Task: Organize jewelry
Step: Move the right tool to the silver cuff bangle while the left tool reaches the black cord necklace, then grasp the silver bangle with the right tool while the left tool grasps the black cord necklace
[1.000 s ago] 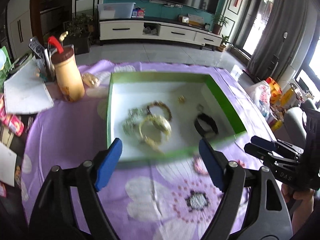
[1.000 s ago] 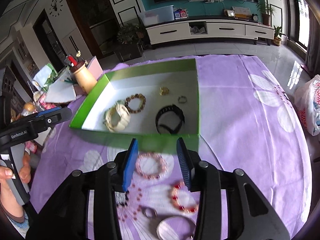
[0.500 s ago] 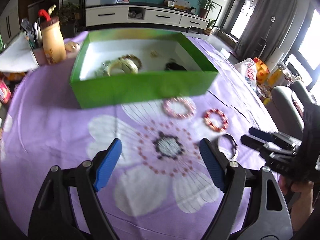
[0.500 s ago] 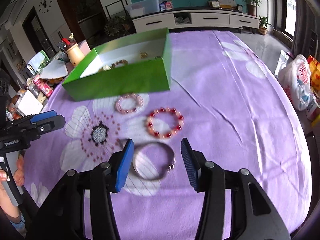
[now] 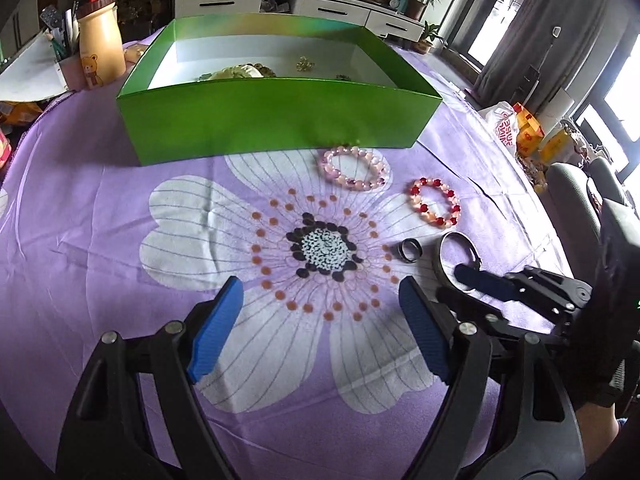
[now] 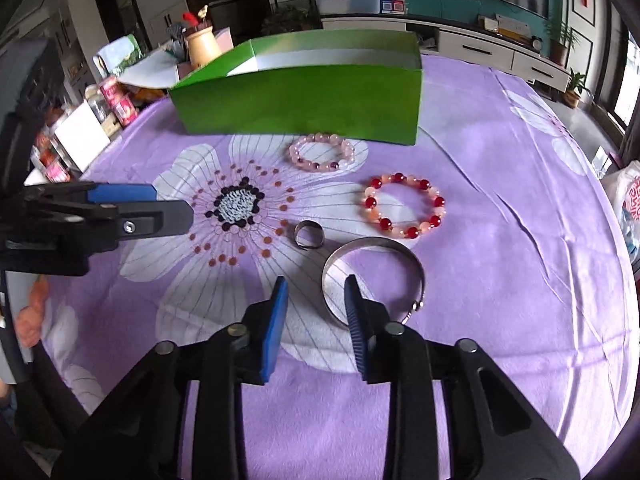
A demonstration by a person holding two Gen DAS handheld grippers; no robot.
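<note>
A green box (image 5: 276,120) (image 6: 304,100) stands at the back of the purple flowered cloth, with some jewelry inside. In front of it lie a pink bead bracelet (image 5: 355,168) (image 6: 322,153), a red-and-peach bead bracelet (image 5: 434,201) (image 6: 403,205), a small metal ring (image 5: 411,251) (image 6: 308,235) and a silver bangle (image 5: 456,258) (image 6: 374,280). My right gripper (image 6: 316,312) is open and empty, low over the cloth at the bangle's near left rim. My left gripper (image 5: 320,328) is open and empty over the flower print.
A beige bottle (image 5: 101,42) and papers stand left of the box. Small packets (image 6: 116,100) crowd the table's left edge. A bag (image 5: 505,126) and chairs sit off the right side.
Both grippers pulled back from the box and dropped toward the cloth. The right gripper came down close to the silver bangle and narrowed a little.
</note>
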